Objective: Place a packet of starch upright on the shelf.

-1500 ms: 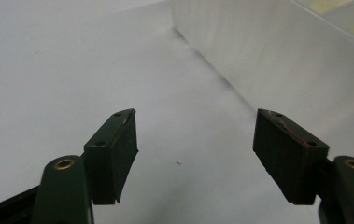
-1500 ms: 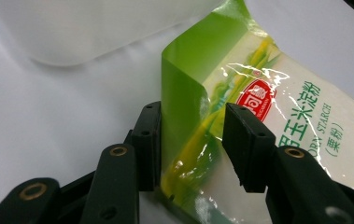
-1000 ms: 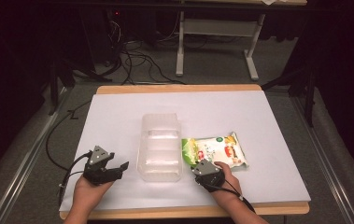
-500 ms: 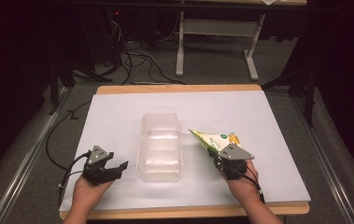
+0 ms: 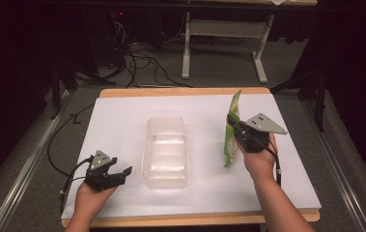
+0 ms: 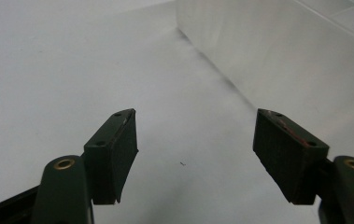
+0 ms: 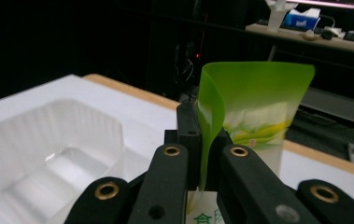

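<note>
The green pouch, pinched edge-on by the right claw at 3 o'clock of the clear tray while the left claw is held agape, could be dropped if that thin grip slips.

White-topped table, wooden edge. Beyond the table's far edge: tangled black cables on grey floor, white desk legs. Farther behind the table, blue tissue box on another desk.

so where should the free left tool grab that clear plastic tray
Grip the near long wall of the clear tray, coming from its left side, where the open left tool already sits beside it. The tray is wide, so only a thin upright wall would likely fit between the jaws.
</note>
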`<state>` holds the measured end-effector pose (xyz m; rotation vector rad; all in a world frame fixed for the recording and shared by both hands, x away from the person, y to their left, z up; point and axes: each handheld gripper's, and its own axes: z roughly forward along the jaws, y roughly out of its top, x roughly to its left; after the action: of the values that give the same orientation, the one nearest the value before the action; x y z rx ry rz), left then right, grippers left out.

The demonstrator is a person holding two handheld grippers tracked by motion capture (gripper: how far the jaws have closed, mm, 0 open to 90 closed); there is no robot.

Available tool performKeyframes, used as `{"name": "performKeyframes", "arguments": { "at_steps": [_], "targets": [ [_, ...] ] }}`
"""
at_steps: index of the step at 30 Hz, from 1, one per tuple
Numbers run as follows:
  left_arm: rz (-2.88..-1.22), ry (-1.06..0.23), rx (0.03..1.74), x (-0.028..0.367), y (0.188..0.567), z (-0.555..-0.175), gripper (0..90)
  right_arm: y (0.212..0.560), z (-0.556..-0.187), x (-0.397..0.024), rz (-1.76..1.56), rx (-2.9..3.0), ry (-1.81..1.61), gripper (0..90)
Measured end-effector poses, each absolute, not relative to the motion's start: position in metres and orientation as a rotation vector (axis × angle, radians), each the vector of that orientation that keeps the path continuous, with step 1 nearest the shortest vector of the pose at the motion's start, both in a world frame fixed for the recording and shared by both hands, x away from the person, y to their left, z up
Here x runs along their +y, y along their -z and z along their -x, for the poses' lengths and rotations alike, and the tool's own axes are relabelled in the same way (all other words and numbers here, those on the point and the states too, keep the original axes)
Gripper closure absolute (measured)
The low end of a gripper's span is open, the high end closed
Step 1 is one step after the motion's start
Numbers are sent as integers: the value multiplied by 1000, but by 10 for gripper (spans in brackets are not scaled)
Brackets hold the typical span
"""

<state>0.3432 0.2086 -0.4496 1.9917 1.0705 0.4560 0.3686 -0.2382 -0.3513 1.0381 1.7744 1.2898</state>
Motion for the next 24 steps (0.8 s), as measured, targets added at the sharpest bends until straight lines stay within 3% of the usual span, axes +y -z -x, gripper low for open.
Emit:
{"name": "performKeyframes", "arguments": {
  "at_steps": [6,17,24],
  "targets": [
    [-1990,-455,1071,208,449,-343,310,331,-375,-243,-1010,1720,-1315,900],
    [-2000,-455,1066,207,450,-343,311,371,-345,-248,-1034,1760,-1393,899],
    [-1995,-459,1069,207,449,-342,310,379,-342,-248,-1041,1783,-1418,813]
  ]
}}
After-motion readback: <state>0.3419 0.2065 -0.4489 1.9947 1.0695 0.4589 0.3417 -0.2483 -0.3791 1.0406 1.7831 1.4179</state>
